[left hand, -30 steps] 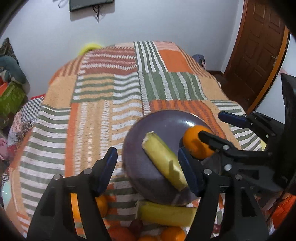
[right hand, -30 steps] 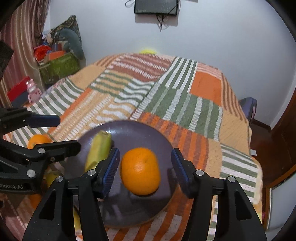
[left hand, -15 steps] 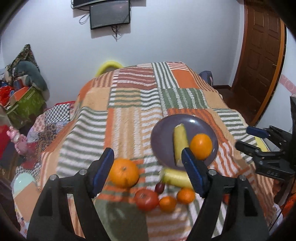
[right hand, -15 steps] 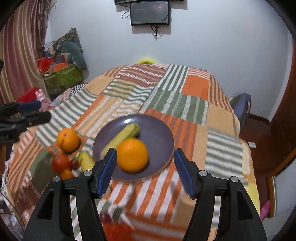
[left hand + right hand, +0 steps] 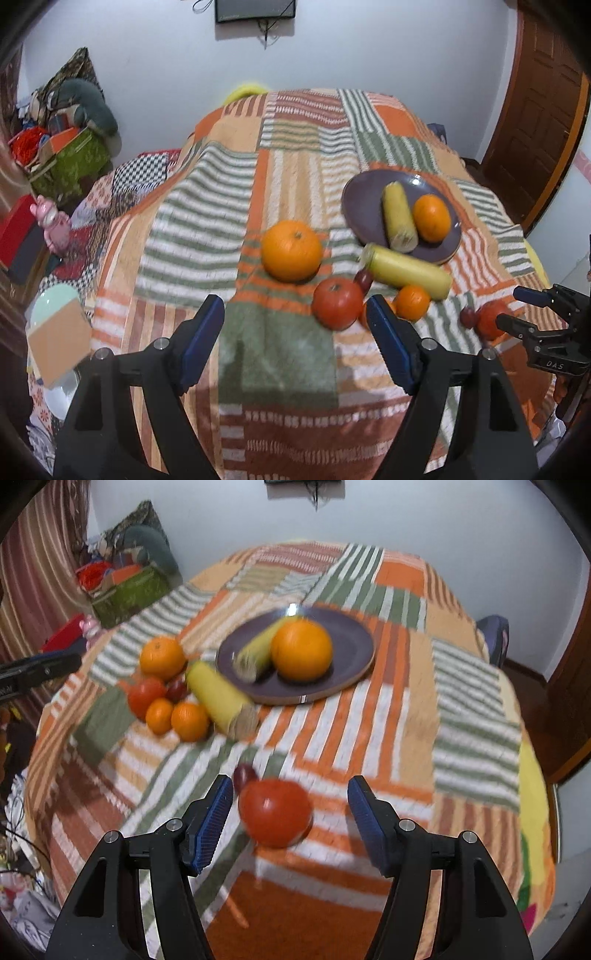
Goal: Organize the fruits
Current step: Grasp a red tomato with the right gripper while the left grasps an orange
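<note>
Both grippers are pulling back from the plate: left gripper spreading empty, right gripper spread around a tomato.

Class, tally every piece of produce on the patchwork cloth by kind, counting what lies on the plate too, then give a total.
Oranges: 4
Corn cobs: 2
Tomatoes: 2
Small dark red fruits: 2
Total: 10
</note>
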Demonstrator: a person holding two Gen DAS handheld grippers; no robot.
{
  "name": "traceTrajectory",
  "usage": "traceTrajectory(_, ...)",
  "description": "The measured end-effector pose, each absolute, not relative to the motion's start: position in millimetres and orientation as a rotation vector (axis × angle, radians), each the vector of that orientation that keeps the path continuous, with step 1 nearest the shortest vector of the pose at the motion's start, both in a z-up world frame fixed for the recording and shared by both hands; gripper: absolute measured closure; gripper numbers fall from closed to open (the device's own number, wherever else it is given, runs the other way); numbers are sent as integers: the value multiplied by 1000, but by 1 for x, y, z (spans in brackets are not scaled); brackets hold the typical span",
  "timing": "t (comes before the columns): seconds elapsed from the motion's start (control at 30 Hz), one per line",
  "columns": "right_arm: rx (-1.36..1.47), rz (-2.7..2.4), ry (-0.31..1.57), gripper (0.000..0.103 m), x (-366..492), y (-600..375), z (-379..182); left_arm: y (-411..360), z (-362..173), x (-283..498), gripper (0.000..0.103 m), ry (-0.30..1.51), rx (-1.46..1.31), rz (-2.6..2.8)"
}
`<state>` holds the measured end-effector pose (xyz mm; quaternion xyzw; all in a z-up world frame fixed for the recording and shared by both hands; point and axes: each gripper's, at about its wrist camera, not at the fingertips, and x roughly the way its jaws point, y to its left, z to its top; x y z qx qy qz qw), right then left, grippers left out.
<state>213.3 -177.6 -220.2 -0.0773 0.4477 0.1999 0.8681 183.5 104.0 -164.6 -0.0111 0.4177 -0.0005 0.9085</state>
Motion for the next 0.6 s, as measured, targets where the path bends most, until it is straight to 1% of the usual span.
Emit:
traceTrajectory(0.17, -158, 431, 973, 43, 213, -175, -232, 111, -180, 180, 24, 894, -39, 2)
traceTrajectory(0.2, -155, 432, 982, 45, 214, -175, -234, 113, -183, 181, 24, 900, -42, 2)
traceTrajectory(0.27, -151, 439, 997, 56, 215, -176, -237, 114, -186, 183, 24, 905, -46, 1)
traceTrajectory(0.3, -141, 449, 1000, 58, 215, -176, -237, 114, -187, 185, 24, 906, -49, 0)
traceTrajectory(0.47, -148, 441, 989, 59, 211, -174, -233, 118, -191, 199, 24, 909, -57, -6)
traceTrajectory(0.6, -134, 426, 950, 59, 217, -178, -219, 122, -194, 218, 24, 910, -60, -6)
